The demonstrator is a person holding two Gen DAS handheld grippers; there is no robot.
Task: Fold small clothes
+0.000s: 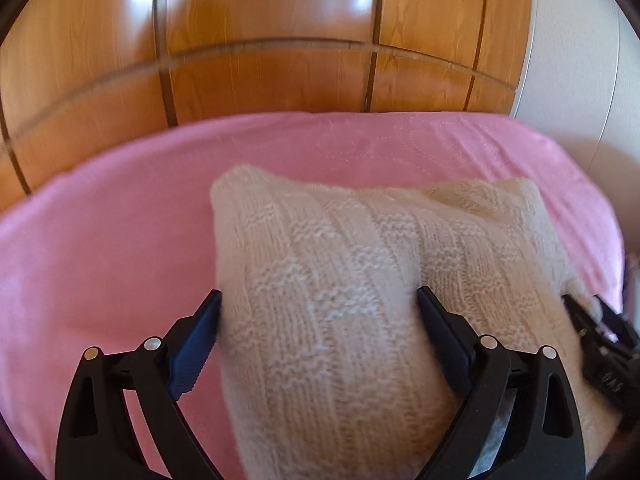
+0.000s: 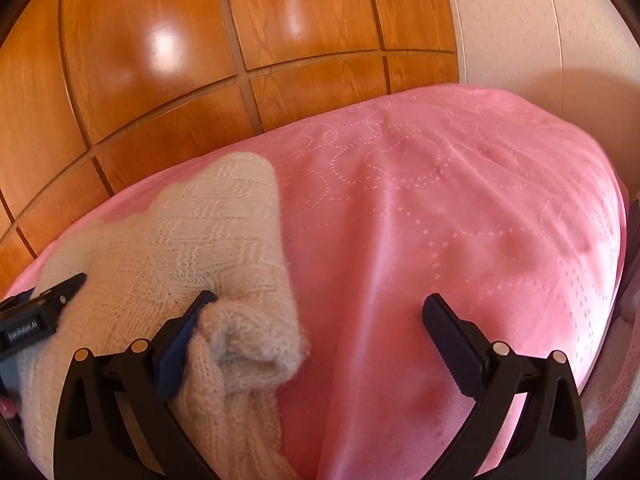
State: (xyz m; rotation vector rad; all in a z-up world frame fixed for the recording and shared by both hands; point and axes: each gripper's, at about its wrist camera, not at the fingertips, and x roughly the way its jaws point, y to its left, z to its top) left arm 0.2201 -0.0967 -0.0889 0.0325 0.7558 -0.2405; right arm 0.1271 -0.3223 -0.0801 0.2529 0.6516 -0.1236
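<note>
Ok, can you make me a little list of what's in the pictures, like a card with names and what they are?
garment: cream knit sweater, folded up, lying on the bedspread
surface: pink bedspread with dotted stitching
behind: shiny wooden panels
left tool: open, fingers either side of the sweater
right tool: open, at the sweater's right edge, one finger touching the knit
holding anything: no, neither tool

Pink bedspread (image 2: 440,220) open rightward; wooden panelling (image 1: 260,80) blocks behind.
</note>
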